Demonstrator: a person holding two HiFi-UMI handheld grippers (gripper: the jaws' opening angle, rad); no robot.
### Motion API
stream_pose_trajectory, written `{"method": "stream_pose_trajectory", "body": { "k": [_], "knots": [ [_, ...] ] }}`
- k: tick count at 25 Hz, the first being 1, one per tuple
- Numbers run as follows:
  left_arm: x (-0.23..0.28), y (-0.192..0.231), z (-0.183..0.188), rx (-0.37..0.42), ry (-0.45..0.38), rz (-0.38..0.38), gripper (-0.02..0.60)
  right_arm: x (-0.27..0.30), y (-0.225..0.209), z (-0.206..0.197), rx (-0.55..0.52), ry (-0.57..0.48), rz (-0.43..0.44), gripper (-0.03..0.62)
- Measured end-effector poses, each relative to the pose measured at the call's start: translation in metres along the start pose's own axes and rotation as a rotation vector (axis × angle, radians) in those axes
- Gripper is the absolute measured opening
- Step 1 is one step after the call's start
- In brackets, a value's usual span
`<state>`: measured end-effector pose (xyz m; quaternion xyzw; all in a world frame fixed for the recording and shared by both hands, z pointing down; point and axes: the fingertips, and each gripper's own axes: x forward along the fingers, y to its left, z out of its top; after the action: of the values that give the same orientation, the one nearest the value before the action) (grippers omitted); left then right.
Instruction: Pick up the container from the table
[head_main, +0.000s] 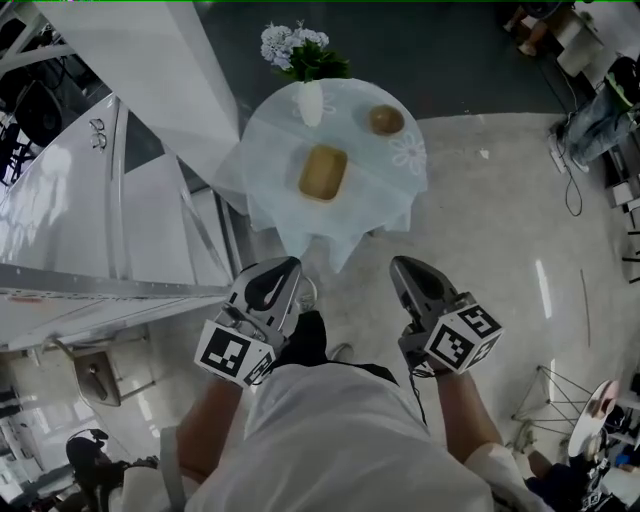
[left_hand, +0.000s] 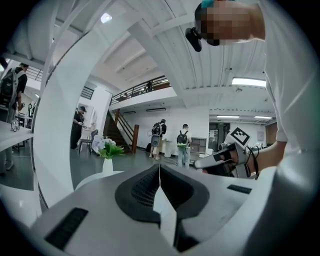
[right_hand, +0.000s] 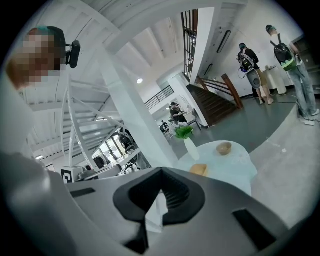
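Note:
A tan rectangular container (head_main: 322, 172) lies near the middle of a round table (head_main: 265, 135) covered with a white cloth; it also shows in the right gripper view (right_hand: 199, 169). Behind it stand a white vase with flowers (head_main: 311, 102) and a small brown bowl (head_main: 386, 120). My left gripper (head_main: 289, 264) and right gripper (head_main: 399, 263) are side by side close to my body, short of the table's near edge and pointing toward it. Both have their jaws shut with nothing between them, as seen at the left gripper (left_hand: 159, 165) and the right gripper (right_hand: 161, 169).
A white staircase structure (head_main: 120, 200) runs along the left, close to the table. Cables (head_main: 570, 170) and gear lie on the floor at the right. Several people (left_hand: 182, 145) stand far off across the hall.

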<state>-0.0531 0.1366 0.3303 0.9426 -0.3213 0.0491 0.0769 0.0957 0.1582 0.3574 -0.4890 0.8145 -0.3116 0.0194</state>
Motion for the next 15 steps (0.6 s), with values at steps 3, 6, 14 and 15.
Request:
{"method": "stream_pose_trajectory", "body": {
  "k": [3, 6, 14, 15],
  "knots": [
    [0.015, 0.029, -0.002, -0.014, 0.009, -0.001, 0.021, 0.029, -0.009, 0.006, 0.006, 0.019, -0.009, 0.015],
    [0.029, 0.052, -0.003, -0.026, 0.020, -0.008, 0.021, 0.053, -0.018, 0.012, 0.016, 0.038, -0.023, 0.015],
    [0.063, 0.116, -0.001, -0.050, 0.039, -0.031, 0.021, 0.115, -0.034, 0.028, 0.042, 0.069, -0.064, 0.015],
    [0.066, 0.123, -0.001, -0.052, 0.040, -0.033, 0.021, 0.122, -0.036, 0.030, 0.044, 0.070, -0.068, 0.015]
  ]
}}
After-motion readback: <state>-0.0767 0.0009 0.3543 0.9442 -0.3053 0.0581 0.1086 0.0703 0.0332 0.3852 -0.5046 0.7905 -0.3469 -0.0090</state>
